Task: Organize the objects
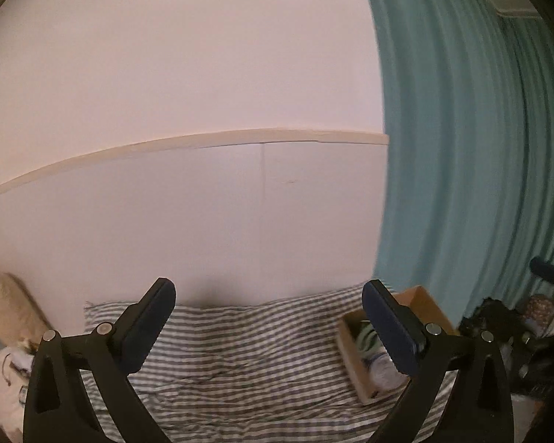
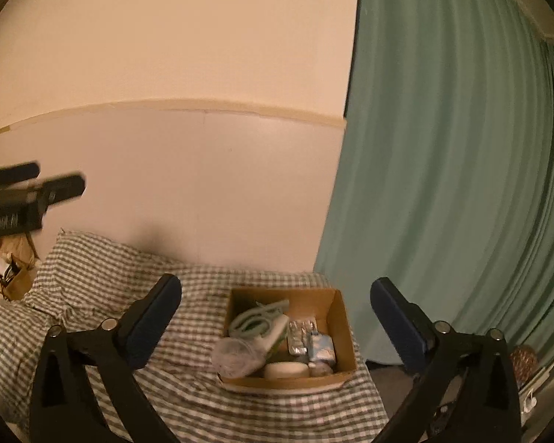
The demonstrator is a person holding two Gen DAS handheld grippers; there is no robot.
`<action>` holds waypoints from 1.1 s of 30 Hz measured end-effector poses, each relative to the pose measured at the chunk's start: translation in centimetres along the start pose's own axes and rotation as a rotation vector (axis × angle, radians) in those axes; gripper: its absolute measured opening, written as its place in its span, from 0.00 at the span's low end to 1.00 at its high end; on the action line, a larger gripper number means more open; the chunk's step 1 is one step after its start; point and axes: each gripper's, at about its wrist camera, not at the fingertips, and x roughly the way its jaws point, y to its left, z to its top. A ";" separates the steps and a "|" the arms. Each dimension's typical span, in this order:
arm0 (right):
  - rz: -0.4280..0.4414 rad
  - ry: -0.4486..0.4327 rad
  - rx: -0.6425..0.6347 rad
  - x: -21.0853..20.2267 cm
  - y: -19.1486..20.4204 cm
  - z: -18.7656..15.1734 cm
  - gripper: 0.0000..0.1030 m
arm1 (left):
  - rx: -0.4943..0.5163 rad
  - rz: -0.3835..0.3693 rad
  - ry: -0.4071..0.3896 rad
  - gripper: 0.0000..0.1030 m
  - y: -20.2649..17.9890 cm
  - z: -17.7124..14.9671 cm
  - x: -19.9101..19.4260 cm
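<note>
A brown cardboard box (image 2: 341,336) sits on the striped cloth (image 2: 136,280) near the green curtain. It holds a pale green cable (image 2: 256,319), a clear plastic bag (image 2: 236,358), a foil blister pack (image 2: 299,336), a white round item (image 2: 286,369) and a small blue-white packet (image 2: 323,349). My right gripper (image 2: 275,291) is open and empty, raised above the box. My left gripper (image 1: 269,295) is open and empty above the cloth; the box (image 1: 351,350) lies under its right finger. The left gripper also shows at the left edge of the right wrist view (image 2: 37,188).
A pale wall with a wooden trim strip (image 1: 203,140) backs the cloth. A teal curtain (image 1: 461,147) hangs at the right. Dark clutter (image 1: 506,328) lies at the curtain's foot. A beige pillow (image 1: 7,306) and small items (image 2: 14,273) sit at the far left.
</note>
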 end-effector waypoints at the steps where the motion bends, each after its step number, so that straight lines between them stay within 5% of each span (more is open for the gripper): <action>1: 0.002 -0.014 0.000 -0.1 0.5 -0.1 1.00 | -0.009 0.018 -0.004 1.00 0.5 -0.6 -0.1; 5: 0.032 0.010 -0.005 0.9 2.3 -2.1 1.00 | -0.078 0.107 -0.077 1.00 1.4 -3.4 -1.8; 9: 0.101 0.022 0.008 2.3 3.6 -4.4 1.00 | -0.127 0.111 -0.083 1.00 1.4 -6.3 -0.9; 16: 0.084 -0.003 0.010 5.7 3.4 -7.5 1.00 | -0.057 0.067 0.047 1.00 0.2 -11.2 4.8; 33: 0.060 0.042 0.043 7.6 2.1 -8.8 1.00 | -0.068 0.069 0.063 1.00 -0.1 -11.6 4.9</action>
